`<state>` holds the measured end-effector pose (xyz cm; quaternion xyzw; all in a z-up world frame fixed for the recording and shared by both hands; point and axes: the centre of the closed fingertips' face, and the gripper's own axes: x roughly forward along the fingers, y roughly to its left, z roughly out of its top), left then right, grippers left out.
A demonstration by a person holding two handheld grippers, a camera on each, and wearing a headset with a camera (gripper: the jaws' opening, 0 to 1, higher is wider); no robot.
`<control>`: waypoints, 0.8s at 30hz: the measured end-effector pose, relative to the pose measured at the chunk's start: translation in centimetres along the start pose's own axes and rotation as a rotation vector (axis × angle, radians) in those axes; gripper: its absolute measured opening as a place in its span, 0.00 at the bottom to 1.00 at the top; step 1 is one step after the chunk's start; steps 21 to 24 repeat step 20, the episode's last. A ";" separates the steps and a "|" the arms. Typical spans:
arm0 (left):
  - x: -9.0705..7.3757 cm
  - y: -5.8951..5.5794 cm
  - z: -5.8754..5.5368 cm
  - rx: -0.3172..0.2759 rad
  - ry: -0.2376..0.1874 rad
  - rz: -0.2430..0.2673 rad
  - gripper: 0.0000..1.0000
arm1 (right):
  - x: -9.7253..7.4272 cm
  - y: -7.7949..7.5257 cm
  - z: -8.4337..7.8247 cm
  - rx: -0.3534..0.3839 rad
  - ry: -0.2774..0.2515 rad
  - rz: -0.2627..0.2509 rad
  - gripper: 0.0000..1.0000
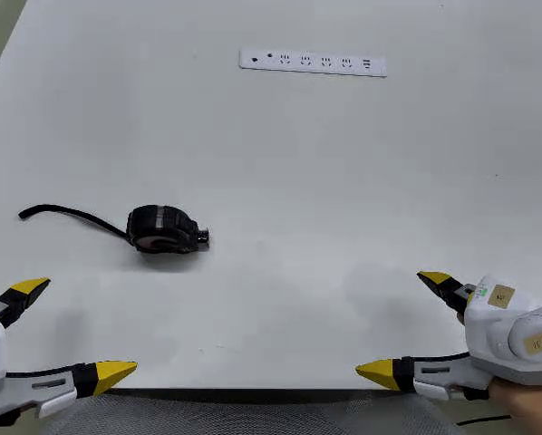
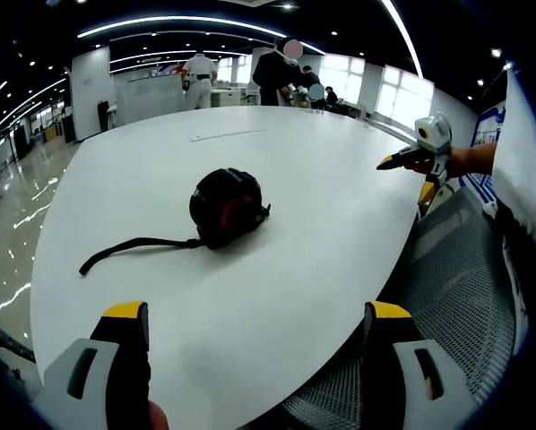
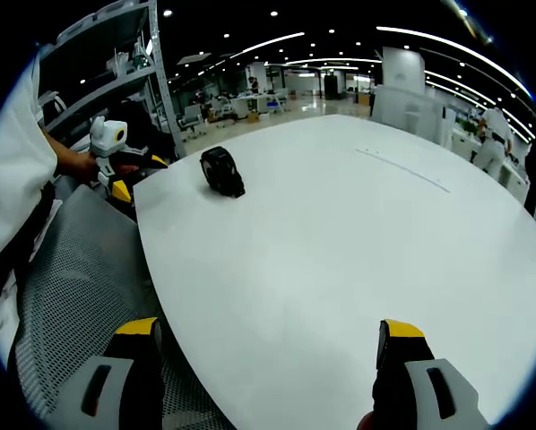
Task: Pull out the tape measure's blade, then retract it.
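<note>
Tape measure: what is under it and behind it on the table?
The tape measure sits on the white table; farther back lies a white power strip. Its underside is covered by its own case.

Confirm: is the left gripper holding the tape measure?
No, the tape measure lies untouched on the table, apart from the left gripper, whose jaws stand open.

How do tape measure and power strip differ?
The tape measure is black and rounded; the power strip is white, long and flat. The tape measure lies towards the front edge, at left; the power strip lies far back. Both rest on the white table.
</note>
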<state>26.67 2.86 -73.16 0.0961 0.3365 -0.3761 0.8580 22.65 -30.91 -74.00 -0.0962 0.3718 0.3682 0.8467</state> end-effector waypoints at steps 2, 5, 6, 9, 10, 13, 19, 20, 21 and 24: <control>0.0 -0.1 0.0 0.008 0.003 -0.003 0.98 | 0.0 -0.1 0.0 0.000 -0.001 -0.001 0.99; 0.0 -0.1 0.1 0.007 0.001 -0.004 0.97 | 0.0 -0.1 -0.1 0.001 0.000 0.000 0.99; 0.0 -0.1 0.1 0.005 0.000 -0.005 0.97 | 0.0 0.0 -0.1 0.001 0.000 0.000 0.99; 0.1 -0.1 0.1 0.004 0.000 -0.007 0.97 | 0.0 0.0 -0.1 0.002 -0.001 0.000 0.99; 0.1 -0.2 0.1 0.004 0.000 -0.007 0.97 | 0.0 0.0 -0.1 0.001 -0.002 -0.001 0.99; 0.0 -0.2 0.1 -0.001 -0.001 -0.010 0.97 | 0.1 0.1 0.0 0.001 -0.002 0.000 0.99; 0.0 -0.2 0.0 0.002 0.004 -0.014 0.96 | 0.1 0.2 0.1 0.008 -0.009 0.002 0.99; 0.0 -0.2 0.1 0.001 0.002 -0.013 0.96 | 0.1 0.2 0.1 0.008 -0.009 0.002 0.99; 0.0 -0.2 0.1 0.001 0.002 -0.013 0.96 | 0.1 0.2 0.1 0.008 -0.009 0.002 0.99; 0.0 -0.2 0.1 0.001 0.002 -0.013 0.96 | 0.1 0.2 0.1 0.008 -0.009 0.002 0.99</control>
